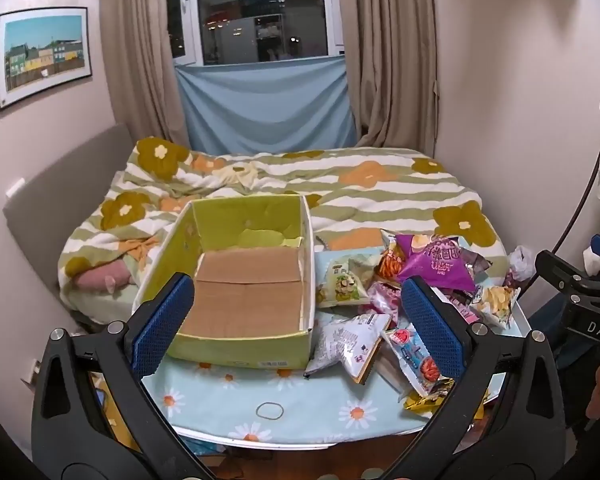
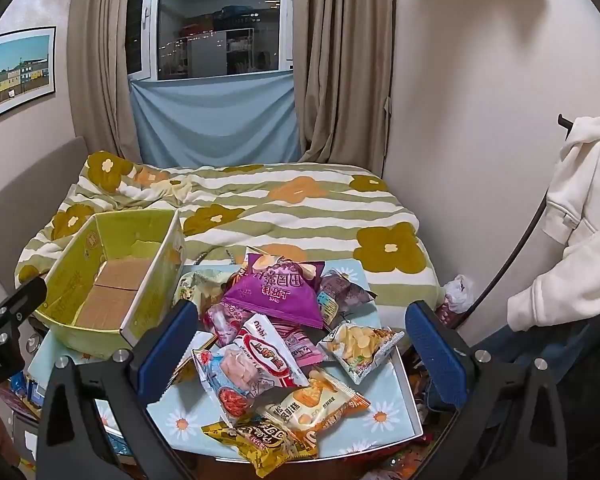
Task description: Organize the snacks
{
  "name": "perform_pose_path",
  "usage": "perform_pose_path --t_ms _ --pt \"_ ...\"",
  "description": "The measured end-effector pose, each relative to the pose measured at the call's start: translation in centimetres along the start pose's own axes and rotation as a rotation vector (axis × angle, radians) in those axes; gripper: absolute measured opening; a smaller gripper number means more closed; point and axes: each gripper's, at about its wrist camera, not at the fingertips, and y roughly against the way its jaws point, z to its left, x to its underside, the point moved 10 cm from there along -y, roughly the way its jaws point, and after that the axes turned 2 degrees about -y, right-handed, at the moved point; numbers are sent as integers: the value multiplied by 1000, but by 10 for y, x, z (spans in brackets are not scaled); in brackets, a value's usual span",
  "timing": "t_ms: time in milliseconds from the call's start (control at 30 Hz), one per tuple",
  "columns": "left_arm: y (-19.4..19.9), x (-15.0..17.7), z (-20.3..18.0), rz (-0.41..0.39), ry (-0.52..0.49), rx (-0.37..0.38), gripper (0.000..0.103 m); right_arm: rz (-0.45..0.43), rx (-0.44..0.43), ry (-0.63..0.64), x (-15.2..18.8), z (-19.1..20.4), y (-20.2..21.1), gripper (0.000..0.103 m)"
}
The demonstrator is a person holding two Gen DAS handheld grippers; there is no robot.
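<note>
Both grippers [image 1: 296, 320] [image 2: 302, 344] level above table, jaws spread.

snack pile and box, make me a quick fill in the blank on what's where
1. The green cardboard box holds ____ snacks.
2. The biggest bag atop the snack pile is ____ in colour.
3. Both the left gripper and right gripper have their jaws ____.
4. A loose ____ band lies on the daisy tablecloth.

Missing words: no; purple; open; rubber

Lime-green cardboard box [image 1: 236, 280] with plain brown base at centre, pale blue daisy-print tablecloth [image 1: 300, 400] at bottom, purple snack bag [image 2: 276, 292] at centre, yellow snack packet [image 2: 256, 440] at bottom, green-and-white striped duvet [image 1: 380, 196] with olive and orange flowers, blue gripper pads [image 1: 162, 324], beige curtains [image 2: 340, 60].
</note>
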Motion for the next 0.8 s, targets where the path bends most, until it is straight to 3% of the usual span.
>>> perform_pose_path --t_ms 800 --pt "-9 3 -7 15 -11 3 103 9 0 1 6 4 -6 103"
